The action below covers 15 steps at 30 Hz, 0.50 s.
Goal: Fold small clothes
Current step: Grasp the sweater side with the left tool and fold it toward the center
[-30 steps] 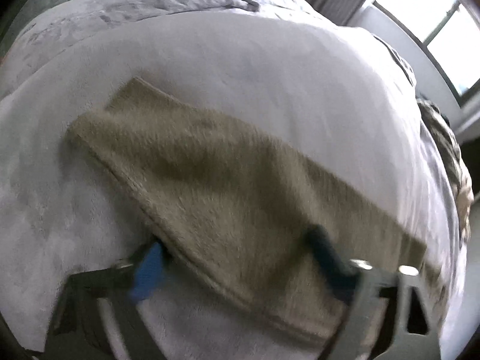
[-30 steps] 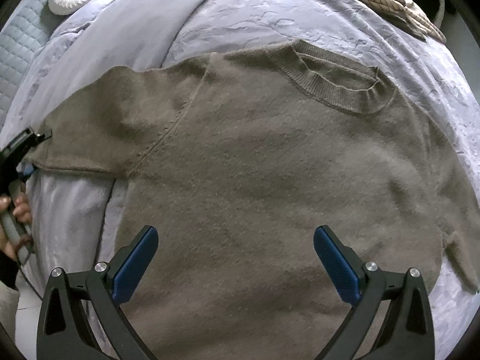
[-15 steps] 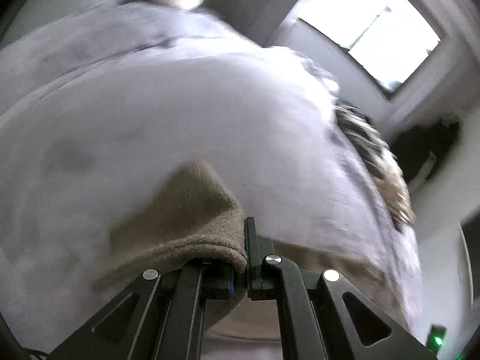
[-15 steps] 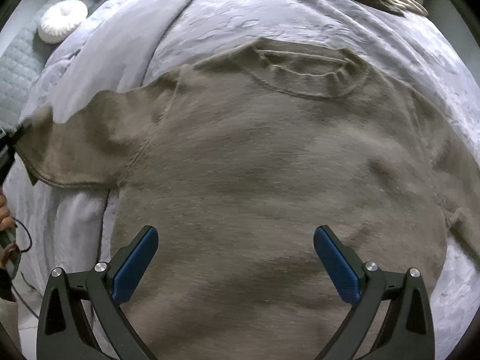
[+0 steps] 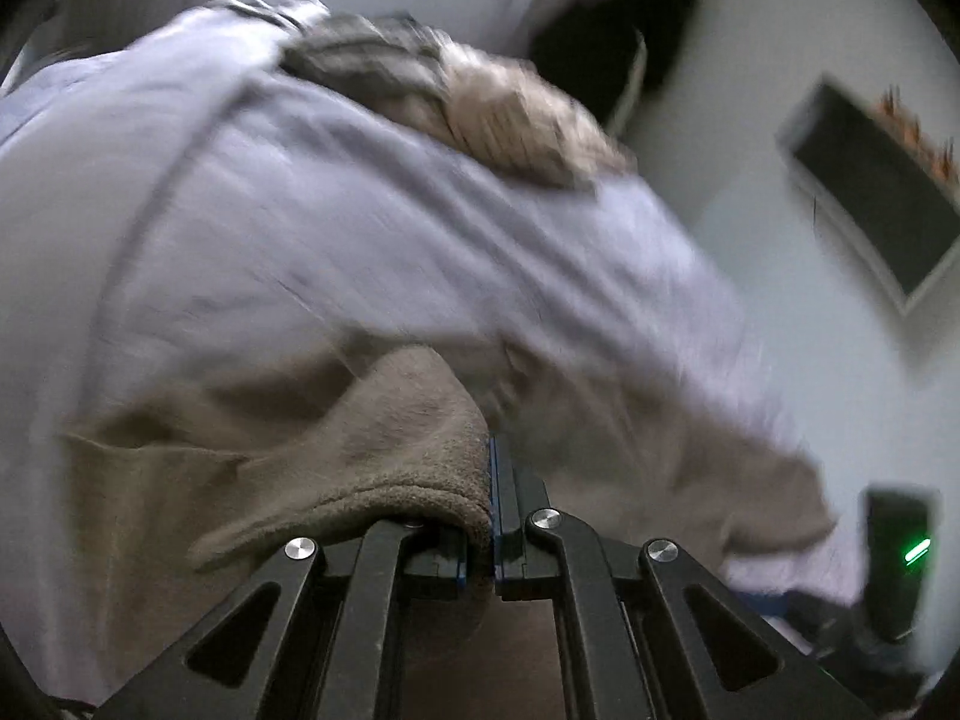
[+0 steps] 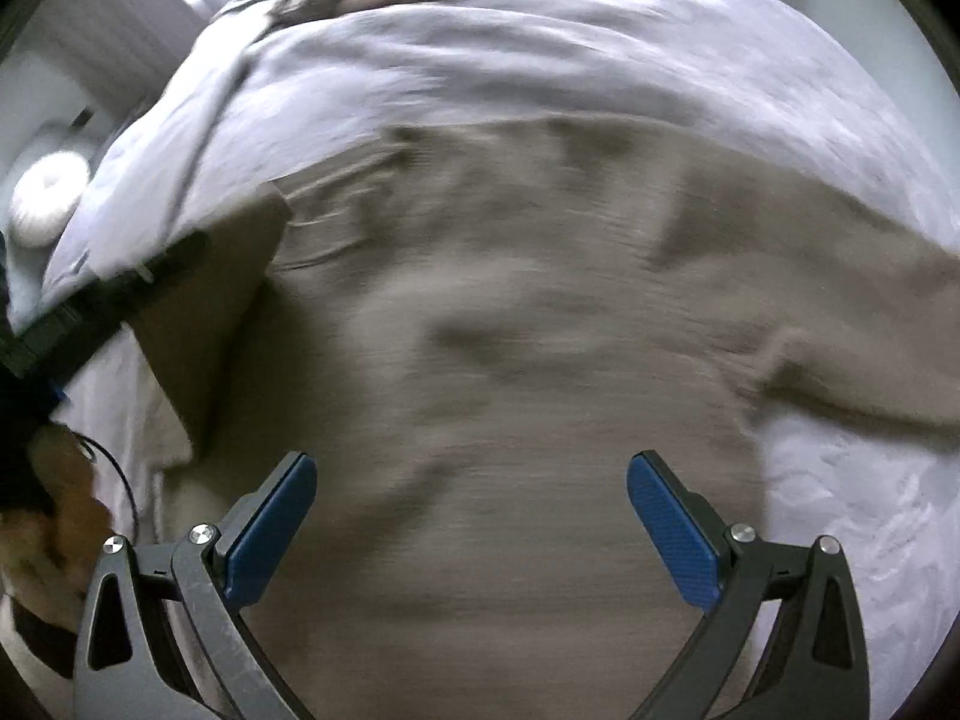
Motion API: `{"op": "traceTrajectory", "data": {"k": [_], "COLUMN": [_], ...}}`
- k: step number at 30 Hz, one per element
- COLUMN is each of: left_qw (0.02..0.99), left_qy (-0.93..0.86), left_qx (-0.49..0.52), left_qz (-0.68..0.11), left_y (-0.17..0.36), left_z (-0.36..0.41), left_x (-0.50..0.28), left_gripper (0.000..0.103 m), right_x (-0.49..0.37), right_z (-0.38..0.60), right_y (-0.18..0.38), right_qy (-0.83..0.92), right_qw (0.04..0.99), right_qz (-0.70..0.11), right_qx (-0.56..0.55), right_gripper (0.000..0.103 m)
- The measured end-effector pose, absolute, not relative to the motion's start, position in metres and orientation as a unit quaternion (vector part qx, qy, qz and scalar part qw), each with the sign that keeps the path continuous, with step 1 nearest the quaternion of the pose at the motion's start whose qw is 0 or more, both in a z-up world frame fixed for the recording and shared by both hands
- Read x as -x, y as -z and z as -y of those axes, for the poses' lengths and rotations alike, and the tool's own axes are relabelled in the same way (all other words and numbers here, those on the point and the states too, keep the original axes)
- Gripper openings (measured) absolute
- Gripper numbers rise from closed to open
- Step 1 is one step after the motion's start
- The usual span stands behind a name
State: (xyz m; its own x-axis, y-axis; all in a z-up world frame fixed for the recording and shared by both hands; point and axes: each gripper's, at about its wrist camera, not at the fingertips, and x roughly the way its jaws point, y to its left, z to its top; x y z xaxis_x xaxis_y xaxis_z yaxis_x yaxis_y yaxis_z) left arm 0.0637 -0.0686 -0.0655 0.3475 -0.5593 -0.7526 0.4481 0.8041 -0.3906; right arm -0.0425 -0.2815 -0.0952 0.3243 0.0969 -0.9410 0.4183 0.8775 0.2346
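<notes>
L gripper (image 5: 491,516) jaws clenched on sweater (image 6: 510,360) sleeve, lifted off bed (image 6: 480,48). R gripper (image 6: 471,534) jaws released above body. Fold just starting; other sleeve, body left.

I see a taupe knit sweater (image 6: 510,360) spread flat across the pale lavender bed (image 6: 540,60), its body blurred. One sleeve (image 5: 390,450) is lifted off the bed, its cuff bunched and pinched in my left claw (image 5: 489,492).
</notes>
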Motion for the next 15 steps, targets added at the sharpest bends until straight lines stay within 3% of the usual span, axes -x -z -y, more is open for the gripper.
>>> {"op": "traceTrajectory", "data": {"k": [4, 5, 6, 7, 8, 9, 15], "left_qw": [0.801, 0.799, 0.798, 0.801, 0.807, 0.814, 0.846], "left_qy": [0.286, 0.276, 0.266, 0.259, 0.253, 0.246, 0.213], "left_qx": [-0.022, -0.036, -0.051, -0.063, -0.07, -0.079, -0.077], "left_qz": [-0.526, -0.534, -0.538, -0.537, -0.529, -0.52, -0.483], "left_y": [0.114, 0.122, 0.125, 0.126, 0.124, 0.119, 0.074], "left_z": [0.099, 0.099, 0.103, 0.103, 0.101, 0.099, 0.041], "left_x": [-0.039, -0.036, -0.032, -0.028, -0.023, -0.02, -0.018], "left_gripper": [0.006, 0.013, 0.034, 0.046, 0.066, 0.073, 0.073], "right_x": [0.054, 0.056, 0.057, 0.056, 0.054, 0.05, 0.013], "right_z": [0.311, 0.314, 0.317, 0.318, 0.319, 0.318, 0.275], "right_y": [0.112, 0.114, 0.115, 0.116, 0.115, 0.113, 0.078], "right_qy": [0.12, 0.12, 0.119, 0.115, 0.113, 0.11, 0.036], "right_qw": [0.766, 0.764, 0.762, 0.762, 0.764, 0.766, 0.812], "right_qz": [-0.581, -0.582, -0.582, -0.582, -0.582, -0.582, -0.56], "right_qx": [-0.249, -0.253, -0.256, -0.258, -0.255, -0.249, -0.163], "right_gripper": [0.103, 0.103, 0.103, 0.103, 0.103, 0.103, 0.103]}}
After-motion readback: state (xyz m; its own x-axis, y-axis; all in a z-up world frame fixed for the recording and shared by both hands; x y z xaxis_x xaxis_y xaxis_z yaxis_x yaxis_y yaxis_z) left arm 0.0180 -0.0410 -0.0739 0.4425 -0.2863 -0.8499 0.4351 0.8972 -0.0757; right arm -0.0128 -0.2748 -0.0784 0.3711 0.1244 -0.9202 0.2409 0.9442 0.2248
